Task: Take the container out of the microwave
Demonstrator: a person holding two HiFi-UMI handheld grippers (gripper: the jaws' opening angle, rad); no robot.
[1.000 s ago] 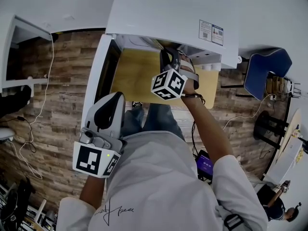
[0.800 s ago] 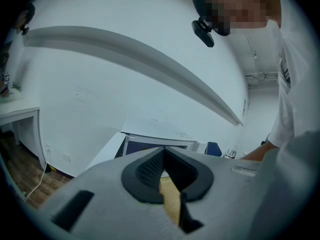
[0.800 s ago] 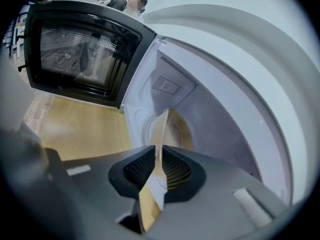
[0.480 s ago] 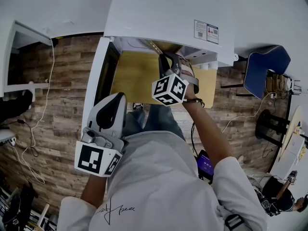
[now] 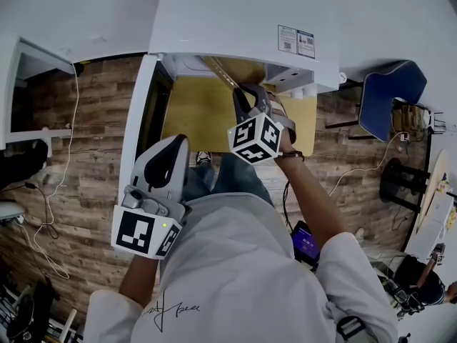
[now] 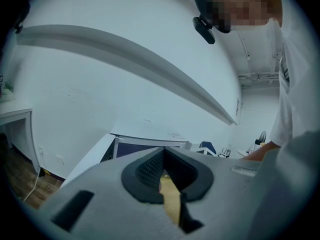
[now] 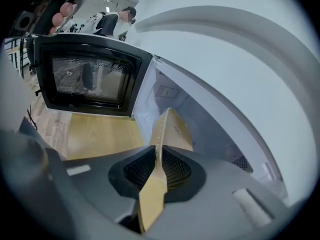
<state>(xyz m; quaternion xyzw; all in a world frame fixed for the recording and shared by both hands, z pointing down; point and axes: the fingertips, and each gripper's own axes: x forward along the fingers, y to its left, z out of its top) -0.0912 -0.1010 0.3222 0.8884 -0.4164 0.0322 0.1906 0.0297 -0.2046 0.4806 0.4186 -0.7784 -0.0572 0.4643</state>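
My right gripper (image 7: 158, 151) is clenched on the container (image 7: 173, 126). The ribbed pads pinch its thin tan wall edge-on, and a strip of that wall runs back toward me between the jaws. The rest of the container slants away from the pads into the mouth of the microwave (image 5: 235, 20), against the pale inner wall of the cavity; I cannot tell whether its far end touches the cavity floor. In the head view it is only a tan sliver under the front edge of the microwave's white top, just beyond the marker cube (image 5: 255, 138) on my right gripper.

To the left the microwave door (image 7: 85, 79) stands swung wide open, its dark window facing me. Below the opening lies the yellow table (image 5: 200, 113), with plank flooring (image 5: 93, 141) on either side of it.

My left gripper (image 6: 162, 156) is closed and empty — the pad tips meet and only a slit of yellow table shows behind them. It hangs near my body on the left, beside the open door and well apart from the container. A blue chair (image 5: 389, 98) stands far off to the right.
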